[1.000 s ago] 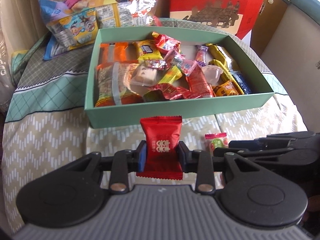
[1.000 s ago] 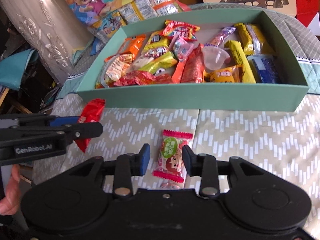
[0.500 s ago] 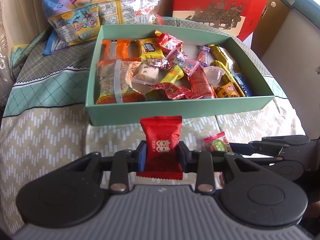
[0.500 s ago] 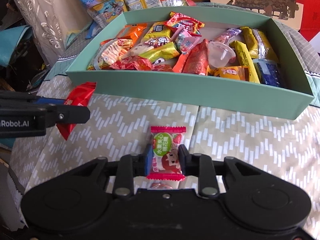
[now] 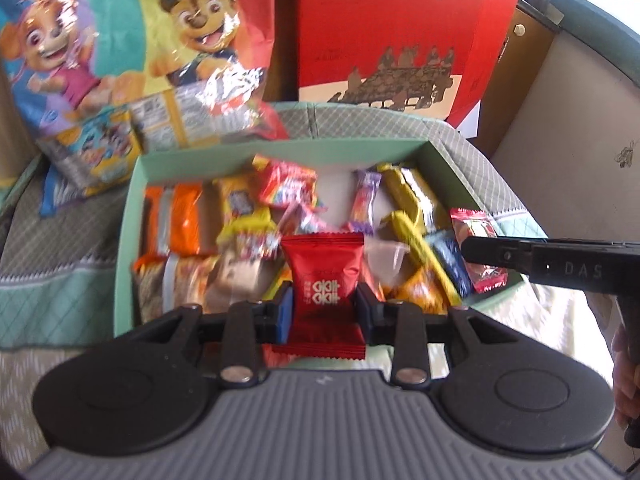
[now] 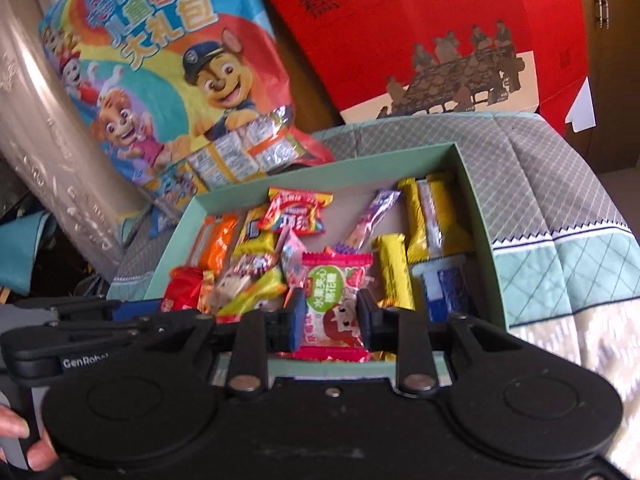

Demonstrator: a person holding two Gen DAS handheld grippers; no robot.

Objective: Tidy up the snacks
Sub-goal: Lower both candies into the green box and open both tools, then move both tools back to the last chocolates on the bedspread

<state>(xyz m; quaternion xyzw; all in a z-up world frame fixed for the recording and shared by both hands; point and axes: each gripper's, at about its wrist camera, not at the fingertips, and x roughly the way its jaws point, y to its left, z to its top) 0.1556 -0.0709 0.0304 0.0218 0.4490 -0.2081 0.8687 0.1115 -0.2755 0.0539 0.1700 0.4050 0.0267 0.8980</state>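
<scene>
I am looking at a surface (image 6: 560, 184) draped in quilted cloth, grey diamond stitching above a teal band and a cream zigzag print. A glossy cartoon-dog snack bag (image 6: 160, 80) is leaning in the upper left of both frames, and a red gift box (image 6: 420, 32) is standing across the top.

A shallow pale-green cardboard box (image 5: 128, 216) is sitting mid-frame, crowded with crinkly foil and plastic wrappers: orange, yellow, blue, purple.

My left gripper (image 5: 324, 308) is clenching a red foil packet (image 5: 323, 276), a pillow-shaped square with crimped ends. Its long axis is running up the frame, the top edge pointing away from me over the box contents, white characters facing the lens.

My right gripper (image 6: 330, 316) is grasping a pink-and-green candy packet (image 6: 334, 304) by its sides; its jaws have just been closing on it. This packet is also standing lengthwise up the frame, above the box's near wall, print toward the camera.

The left view is showing the right gripper from the side, at the right edge, with the candy packet (image 5: 480, 248) jutting from its tip over the box's right end. The right view is showing the left gripper (image 6: 132, 312) at lower left, with its red packet (image 6: 180, 292) seen edge-on and crumpled, plus fingertips (image 6: 24, 436) at the bottom left corner.
</scene>
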